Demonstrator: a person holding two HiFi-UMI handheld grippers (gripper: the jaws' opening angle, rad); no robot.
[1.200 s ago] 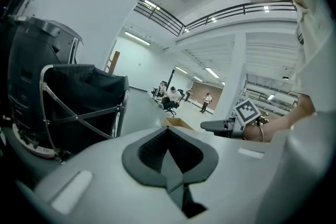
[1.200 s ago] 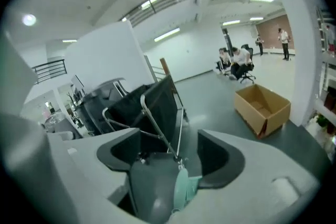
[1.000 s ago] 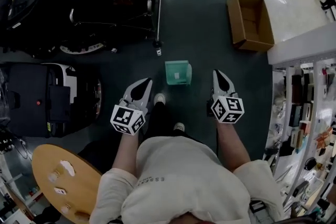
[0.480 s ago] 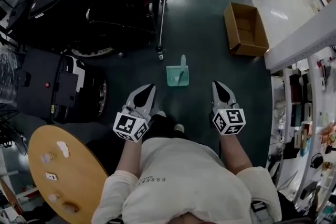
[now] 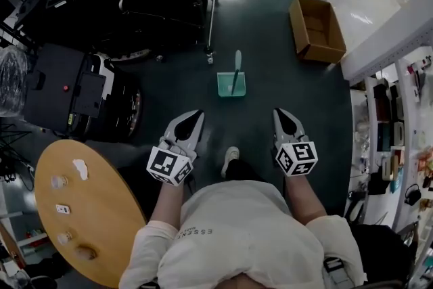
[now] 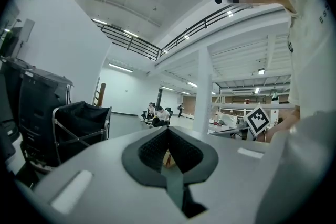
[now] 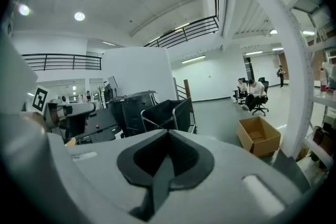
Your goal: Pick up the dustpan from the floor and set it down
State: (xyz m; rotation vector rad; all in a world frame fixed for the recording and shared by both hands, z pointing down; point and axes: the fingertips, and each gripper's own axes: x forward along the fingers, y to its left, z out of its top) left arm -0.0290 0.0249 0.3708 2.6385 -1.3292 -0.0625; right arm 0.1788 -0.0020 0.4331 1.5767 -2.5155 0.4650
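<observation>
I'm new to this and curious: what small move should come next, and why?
Probably step closer and lower one gripper toward the dustpan, opening its jaws on the way. The dustpan lies on the floor, well ahead of the left gripper and right gripper, and both are shut and empty.

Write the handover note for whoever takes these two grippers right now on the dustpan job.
Left gripper: shut, empty, held out in front of the person.
Right gripper: shut, empty, alongside it.
Dustpan: green, on the dark floor ahead of both grippers, handle standing up, untouched.
Done: nothing yet.
Left: probably step closer, open a gripper, take the handle, lift, set it down.
</observation>
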